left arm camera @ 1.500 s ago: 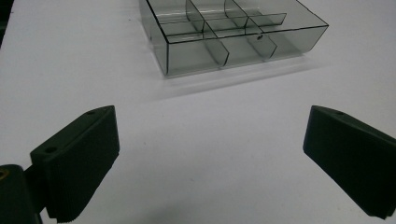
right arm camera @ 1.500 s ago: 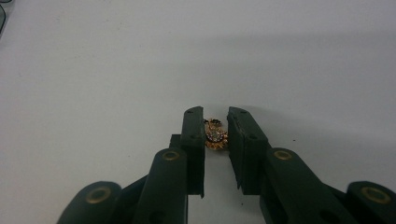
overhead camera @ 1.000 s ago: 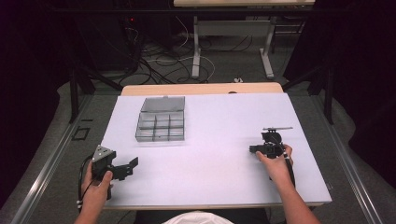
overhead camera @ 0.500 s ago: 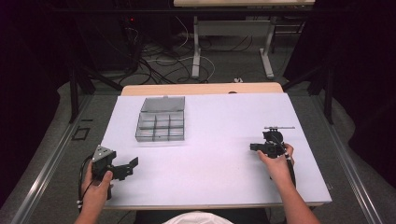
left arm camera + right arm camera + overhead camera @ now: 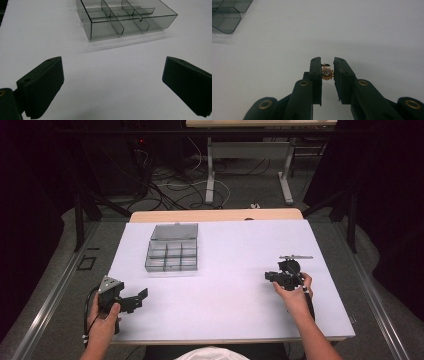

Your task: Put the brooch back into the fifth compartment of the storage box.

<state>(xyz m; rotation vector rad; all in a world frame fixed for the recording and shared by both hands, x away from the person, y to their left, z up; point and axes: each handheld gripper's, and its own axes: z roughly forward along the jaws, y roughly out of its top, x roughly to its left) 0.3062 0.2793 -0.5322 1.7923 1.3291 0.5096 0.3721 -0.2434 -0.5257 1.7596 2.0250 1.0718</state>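
The right tongs [image 5: 327,72] are clenched on a small gold jewelled ornament [image 5: 327,72]; the left tongs [image 5: 112,85] stand released. Judged step: carry. Next: move it to the compartment box [image 5: 172,254], well apart.

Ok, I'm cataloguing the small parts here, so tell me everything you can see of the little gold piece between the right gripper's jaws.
The gold ornament is a tiny, jewellery-like piece: a round, pale, sparkling centre ringed by gold-coloured, petal-like points, with a small loop or hook on top. It looks like metal set with stones. It stands upright, pinched from both sides by the right gripper, near the jaw tips, above the white table. Its back is hidden.
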